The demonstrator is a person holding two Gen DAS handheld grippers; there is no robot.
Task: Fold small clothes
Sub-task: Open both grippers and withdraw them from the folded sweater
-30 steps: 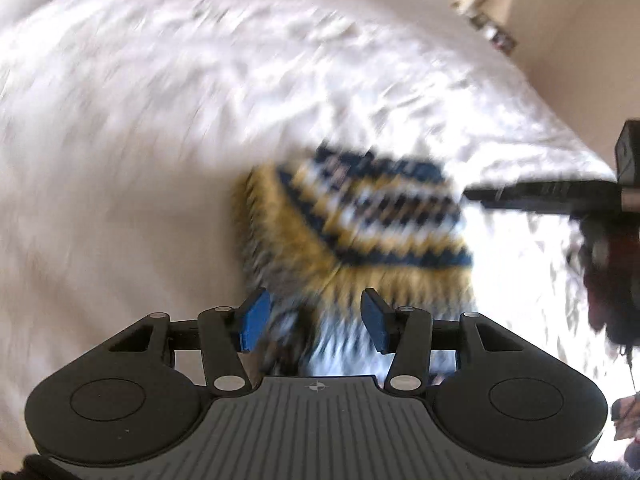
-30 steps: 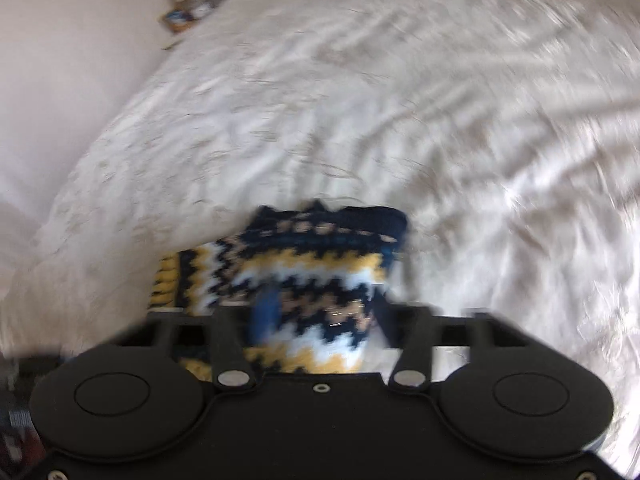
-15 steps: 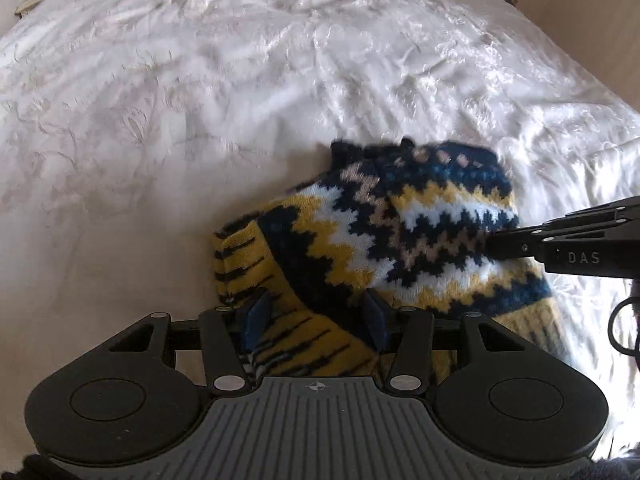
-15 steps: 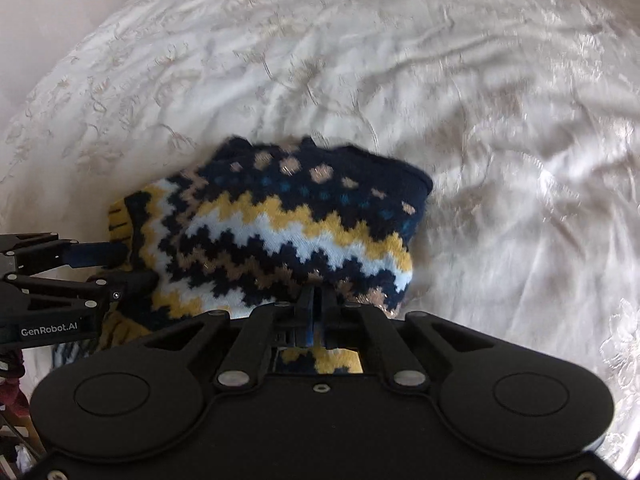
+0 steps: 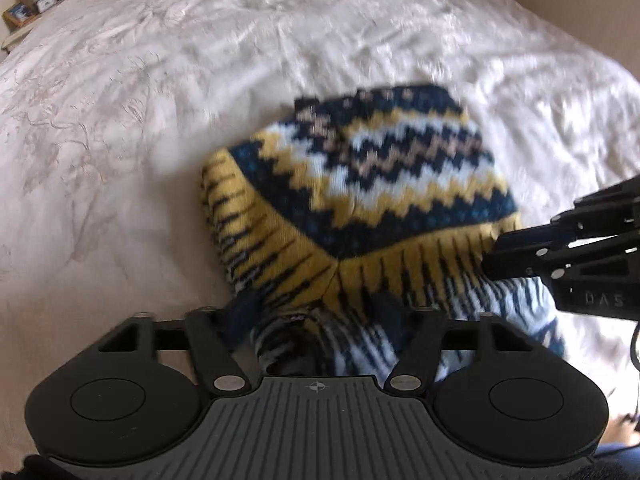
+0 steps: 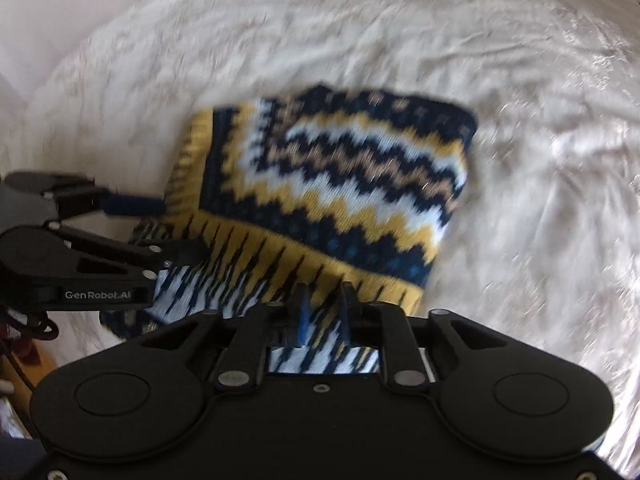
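A knitted sweater [image 5: 380,184] with navy, yellow and white zigzags lies folded on the white bedspread [image 5: 160,100]; it also fills the middle of the right wrist view [image 6: 340,184]. My left gripper [image 5: 316,314] points down over the near left edge. Its jaws are opening and stand wide, with cloth between them but not pressed. My right gripper [image 6: 324,312] is at the yellow ribbed hem [image 6: 320,264], its jaws opening with a narrow gap over the cloth. Each gripper shows in the other's view: the right gripper [image 5: 492,254] and the left gripper [image 6: 168,228].
The bedspread [image 6: 540,160] spreads wide on all sides of the sweater. A low shelf with picture frames [image 5: 28,8] stands past the bed's far left corner. A beige wall [image 5: 580,20] runs along the right. Dark cords [image 6: 28,328] hang by the bed's near left edge.
Both grippers came down toward the bed with the sweater's near edge. The left jaws spread wide and the right jaws, shut on the hem before, have parted. The sweater looks closer and larger.
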